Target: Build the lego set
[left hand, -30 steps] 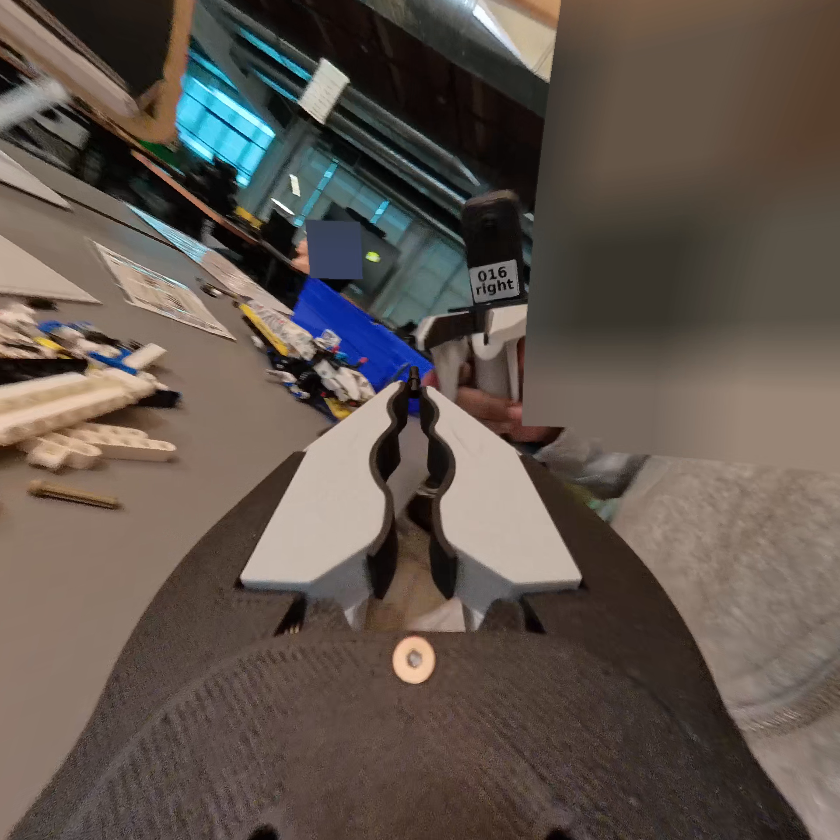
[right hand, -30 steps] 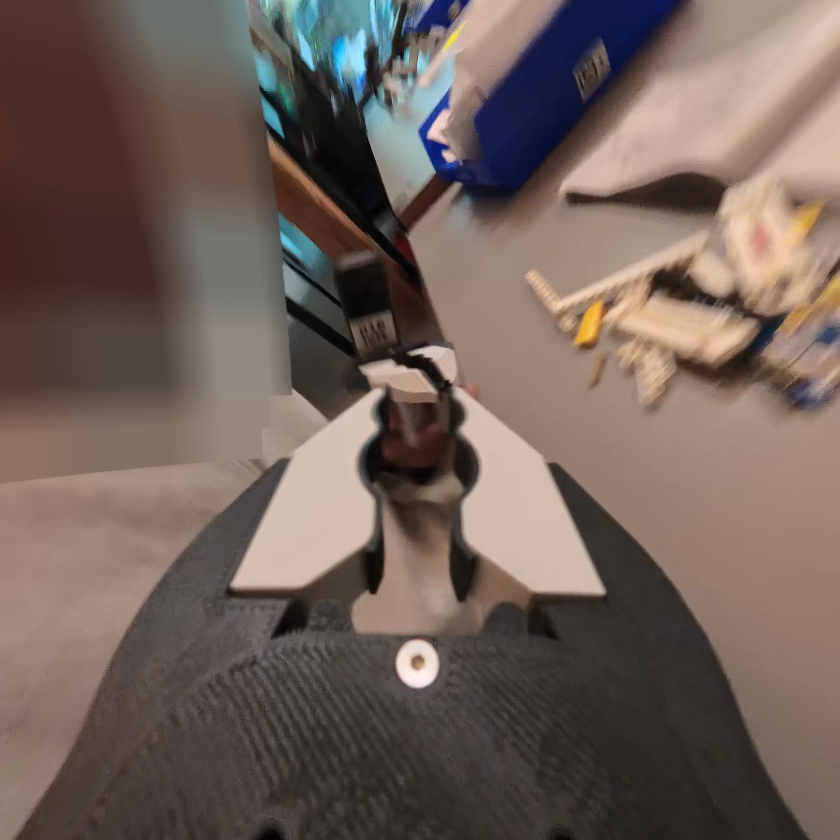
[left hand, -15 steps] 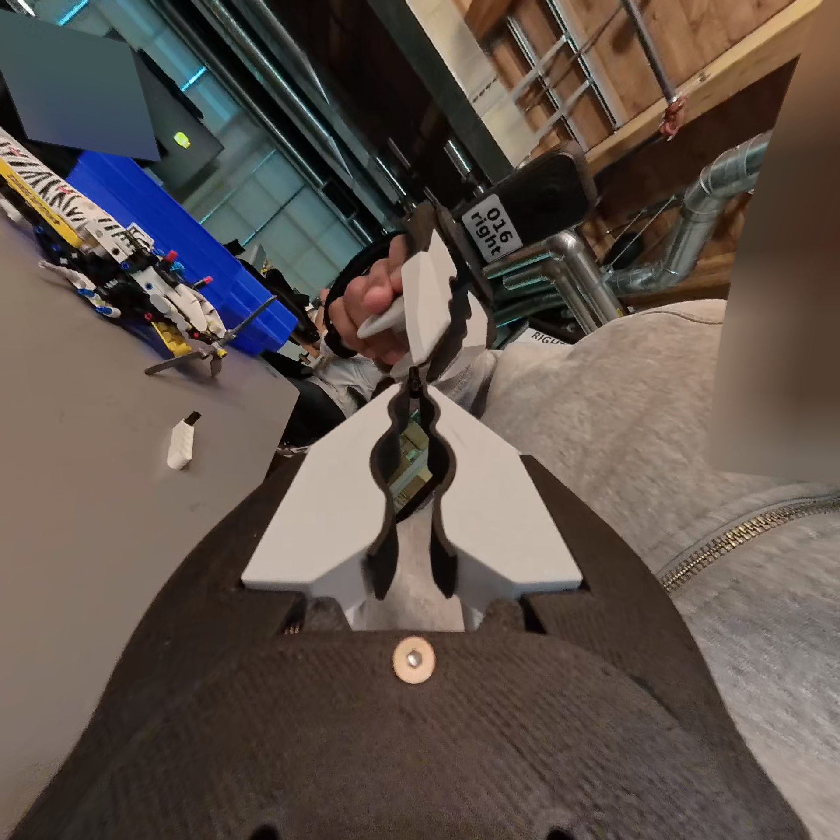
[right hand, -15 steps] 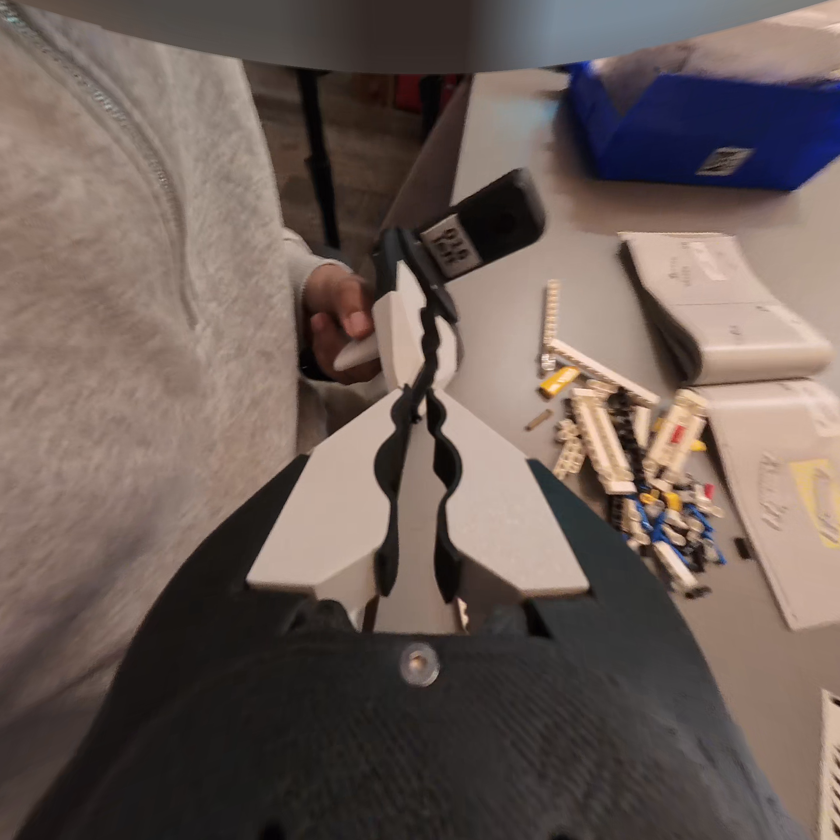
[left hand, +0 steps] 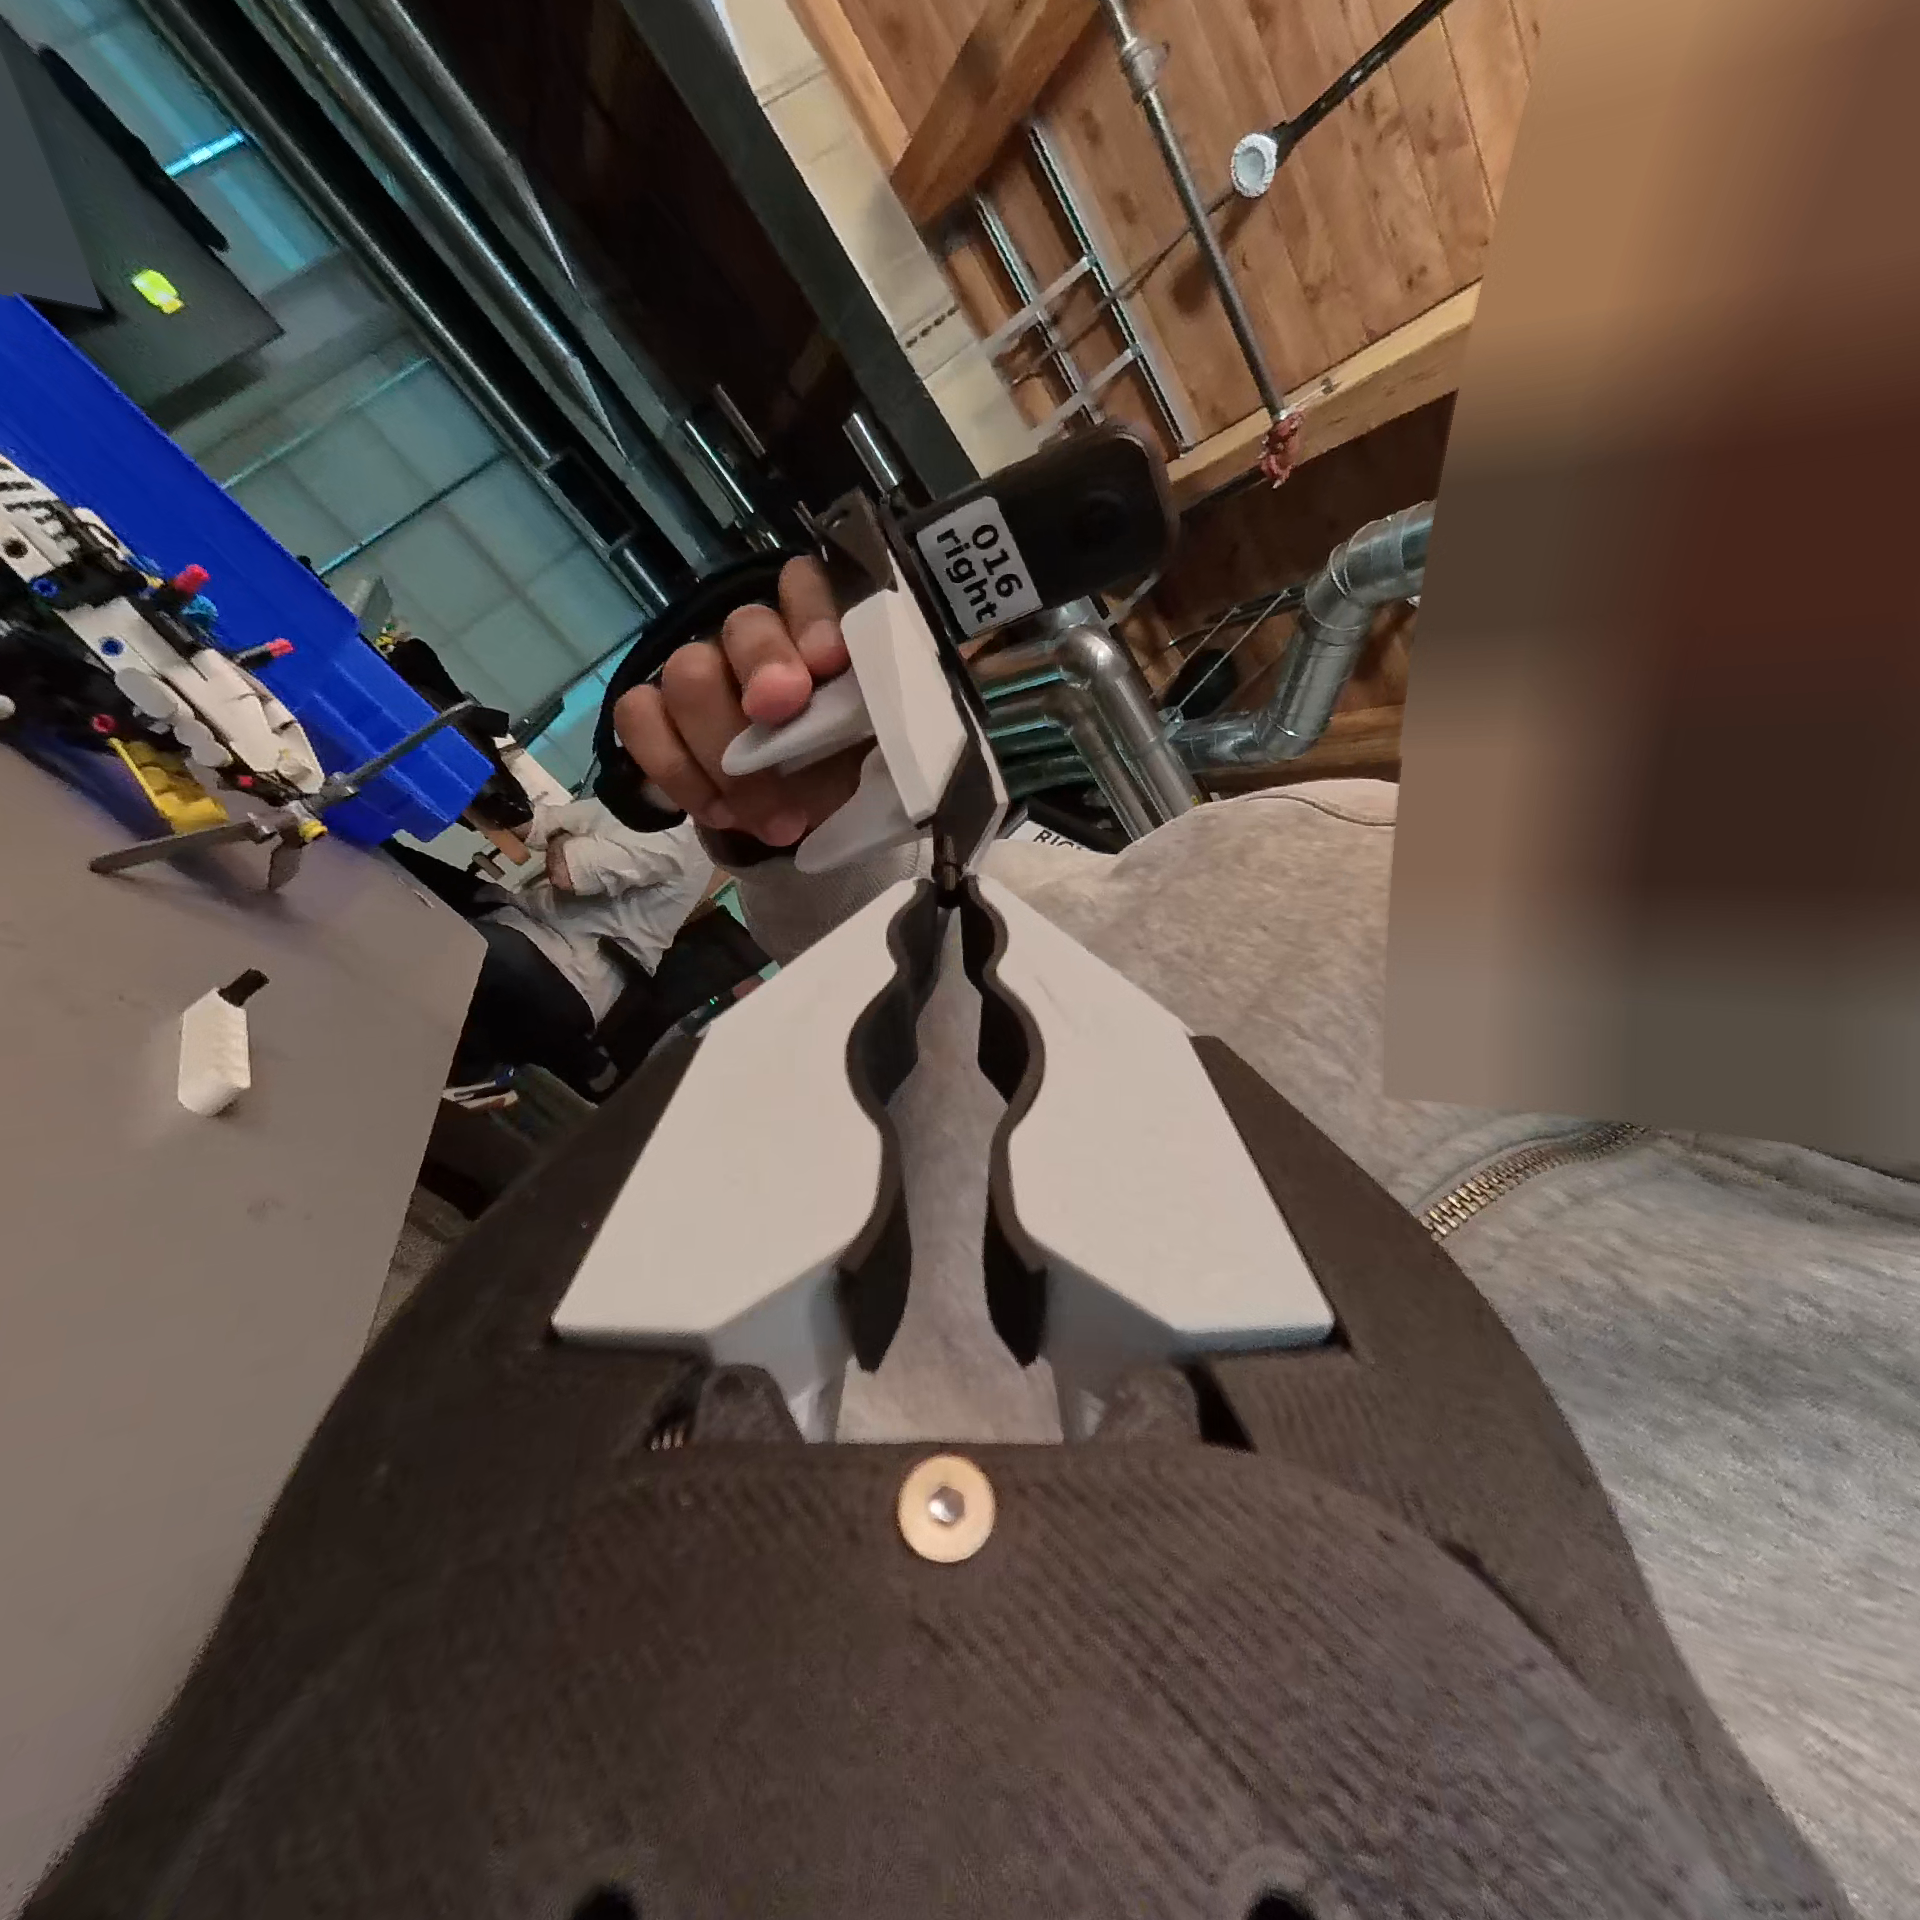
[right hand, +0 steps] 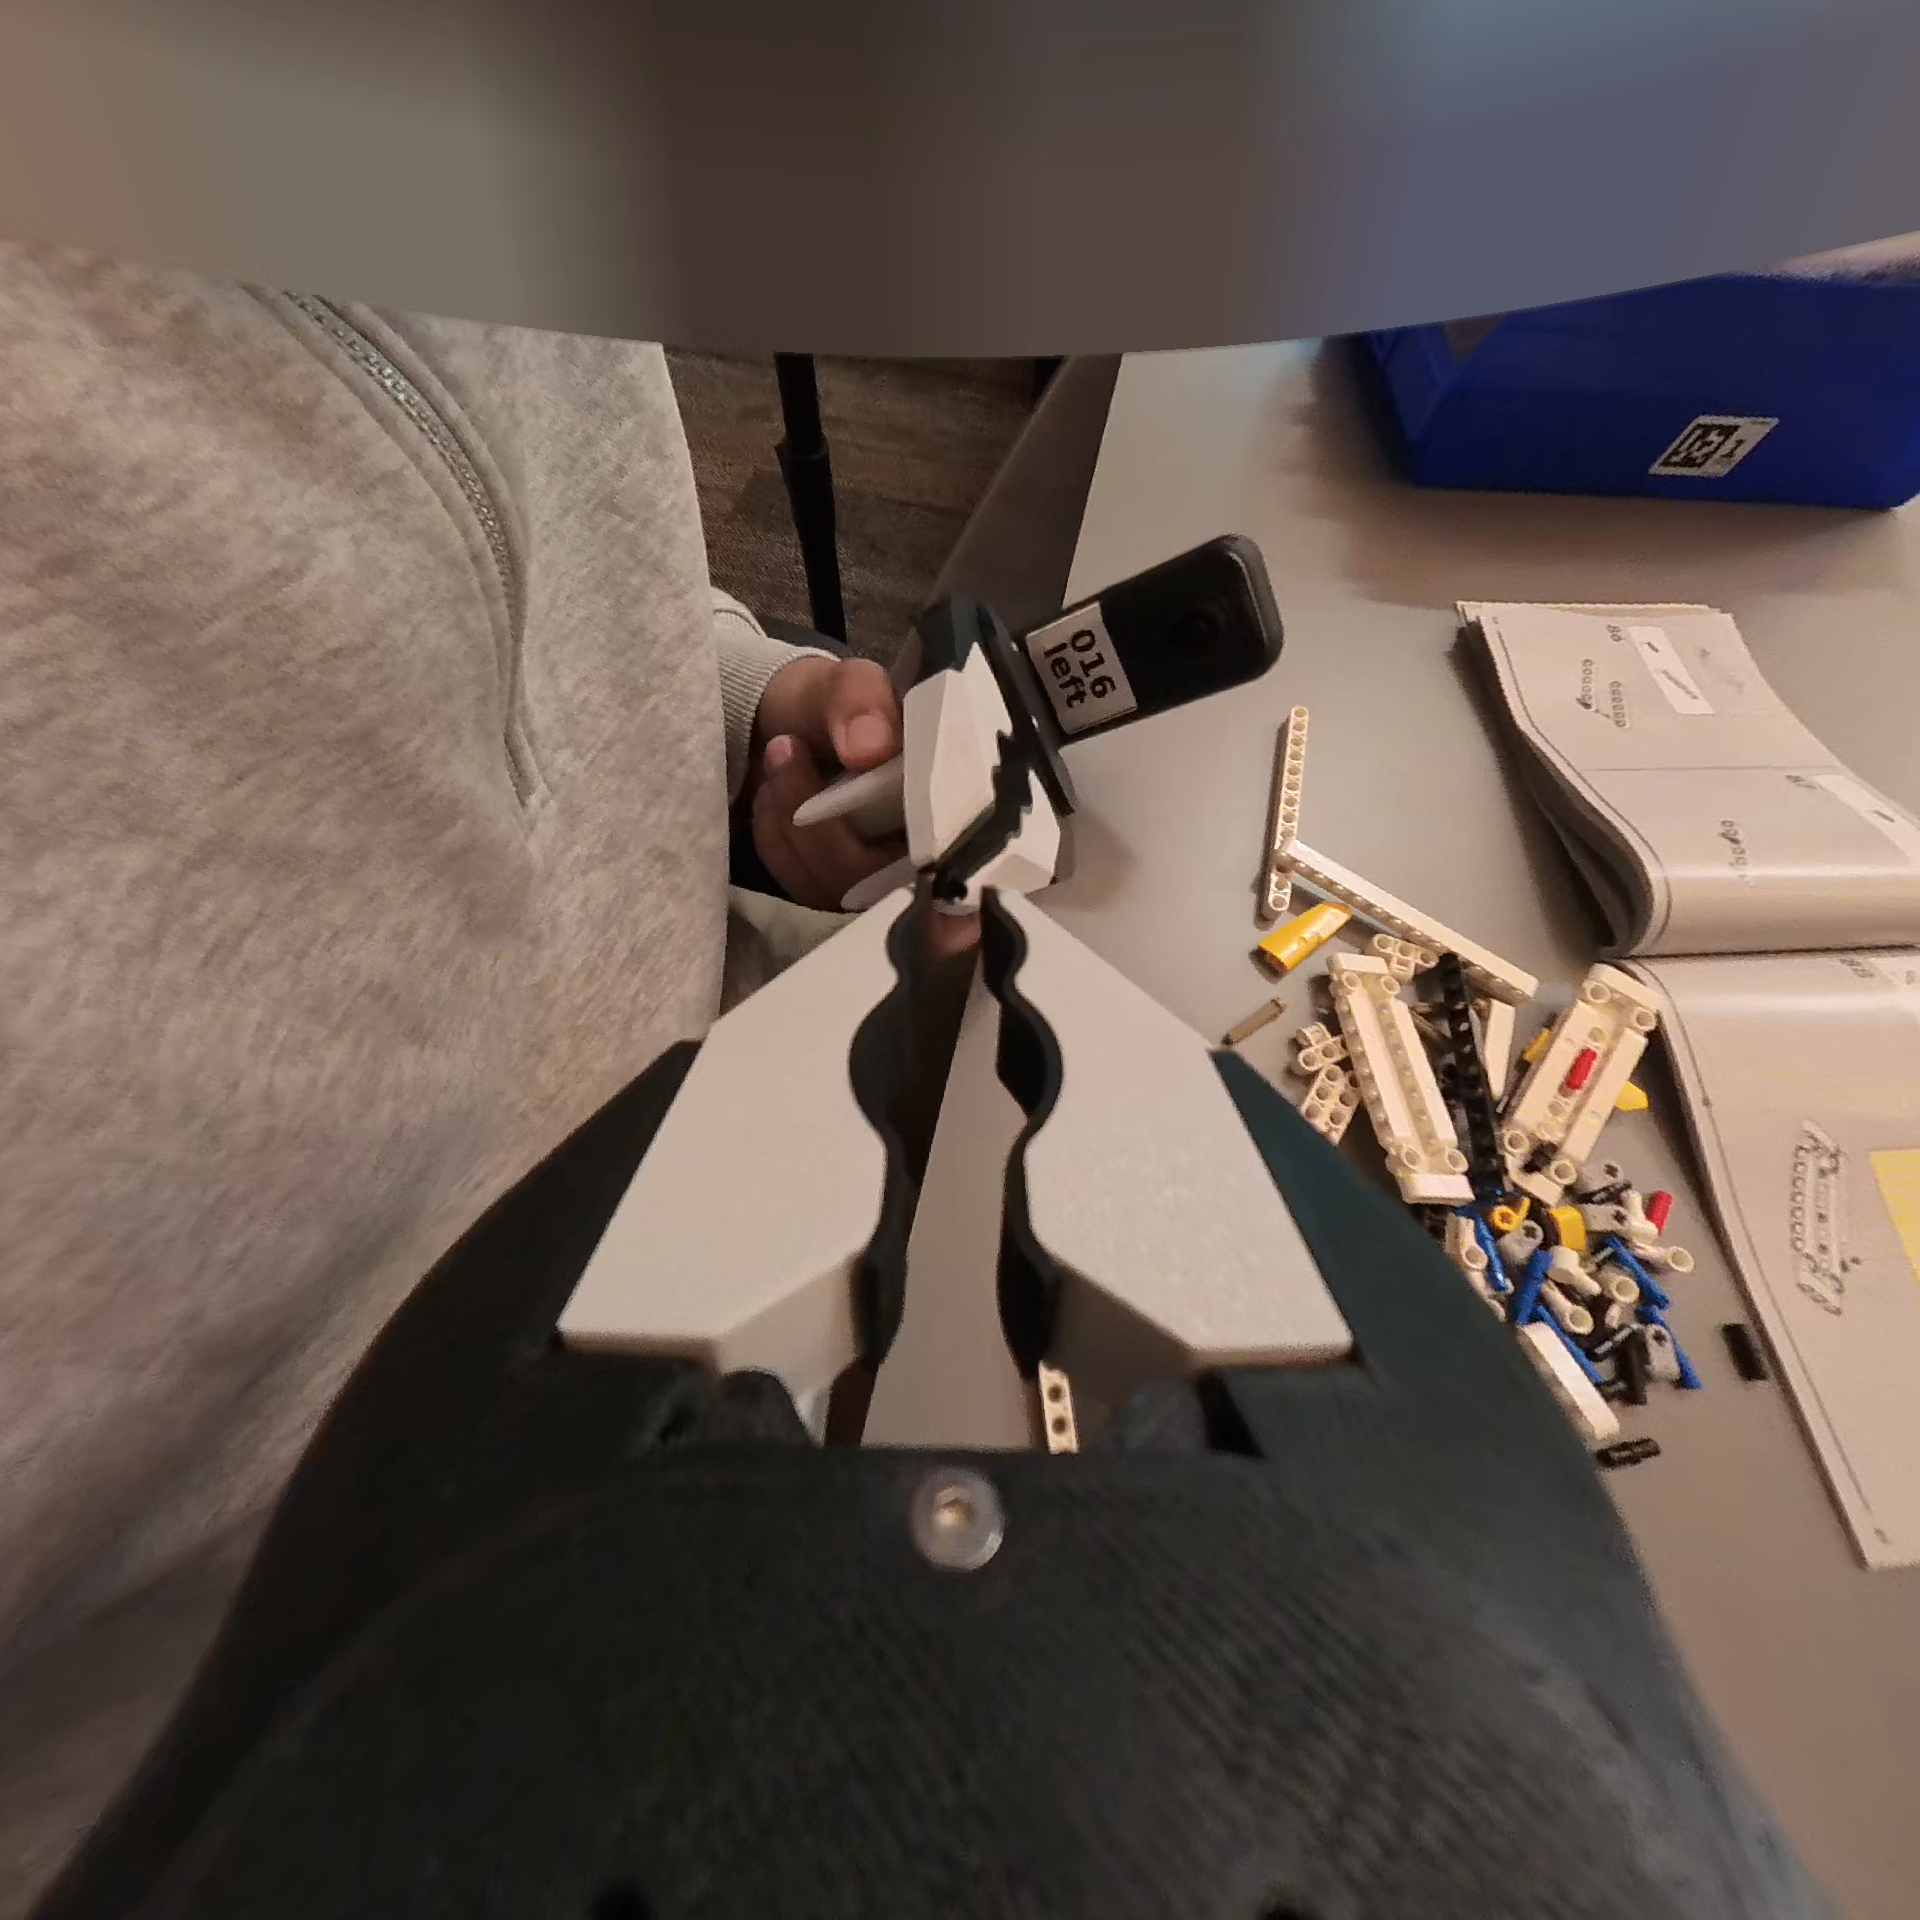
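Note:
Both grippers are held up off the table in front of a grey hooded top (right hand: 312, 831), meeting tip to tip. My left gripper (left hand: 948, 885) is shut on a small black pin (left hand: 948, 868) at its very tip. It also shows in the right wrist view (right hand: 961, 868). My right gripper (right hand: 951, 902) is nearly closed on a small pale piece (right hand: 958, 906) and touches the left one's tip. It also shows in the left wrist view (left hand: 943, 831), held by a hand (left hand: 727, 727). How the two small parts join is hidden.
A pile of loose white, black, blue and yellow lego parts (right hand: 1475, 1122) lies on the grey table (right hand: 1195, 623), beside open instruction booklets (right hand: 1683, 790) and a blue bin (right hand: 1621, 416). A part-built model (left hand: 177, 707) and a white piece (left hand: 213, 1044) sit near the table edge. Only a small space, under 4 cm, lies between the two pairs of fingers. From either gripper's tips it is about 25 centimeters to the part-built model (left hand: 177, 707).
Both grippers have swung away from the table toward the person's chest. The right gripper's jaws have narrowed. The two tips now touch.

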The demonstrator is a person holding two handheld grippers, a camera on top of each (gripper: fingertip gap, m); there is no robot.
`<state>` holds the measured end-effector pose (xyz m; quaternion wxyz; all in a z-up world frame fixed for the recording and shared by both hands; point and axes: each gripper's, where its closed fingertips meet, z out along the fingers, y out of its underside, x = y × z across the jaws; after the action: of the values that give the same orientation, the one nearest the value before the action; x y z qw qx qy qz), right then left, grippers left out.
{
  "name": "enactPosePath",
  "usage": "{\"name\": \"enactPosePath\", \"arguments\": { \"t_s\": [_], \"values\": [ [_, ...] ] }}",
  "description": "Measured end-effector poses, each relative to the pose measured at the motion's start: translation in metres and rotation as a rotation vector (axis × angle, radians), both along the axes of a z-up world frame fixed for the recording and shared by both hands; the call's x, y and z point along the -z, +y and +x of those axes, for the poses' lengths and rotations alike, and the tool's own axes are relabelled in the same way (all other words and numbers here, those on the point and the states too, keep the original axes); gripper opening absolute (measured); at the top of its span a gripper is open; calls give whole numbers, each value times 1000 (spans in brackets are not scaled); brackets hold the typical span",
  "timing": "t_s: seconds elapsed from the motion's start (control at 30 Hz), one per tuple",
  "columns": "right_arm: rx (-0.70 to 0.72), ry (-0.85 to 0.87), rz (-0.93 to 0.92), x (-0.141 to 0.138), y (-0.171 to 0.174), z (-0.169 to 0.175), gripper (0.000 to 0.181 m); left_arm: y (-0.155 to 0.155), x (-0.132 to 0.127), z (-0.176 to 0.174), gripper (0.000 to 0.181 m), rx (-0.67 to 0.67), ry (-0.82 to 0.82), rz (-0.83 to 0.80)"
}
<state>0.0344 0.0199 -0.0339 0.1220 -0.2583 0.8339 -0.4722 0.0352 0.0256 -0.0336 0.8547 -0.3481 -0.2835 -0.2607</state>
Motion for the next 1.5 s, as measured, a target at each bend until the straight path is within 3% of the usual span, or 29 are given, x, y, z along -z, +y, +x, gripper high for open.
{"name": "enactPosePath", "arguments": {
  "t_s": [1.07, 1.2, 1.3, 1.5],
  "values": [
    [-28, -12, 69, 5, 6, 7, 2, 12, 1, 5, 3, 69, -11, -3],
    [44, -39, 112, 6, 4, -4, 2, 9, 5, -6, 4, -46, -26, -73],
    [177, -64, 154, 9, 4, -29, 2, 6, 14, -13, 7, -135, -36, -167],
    [488, 69, 539, 74, 33, -82, 1, 18, 18, -9, 1, -90, -22, -210]
  ]
}}
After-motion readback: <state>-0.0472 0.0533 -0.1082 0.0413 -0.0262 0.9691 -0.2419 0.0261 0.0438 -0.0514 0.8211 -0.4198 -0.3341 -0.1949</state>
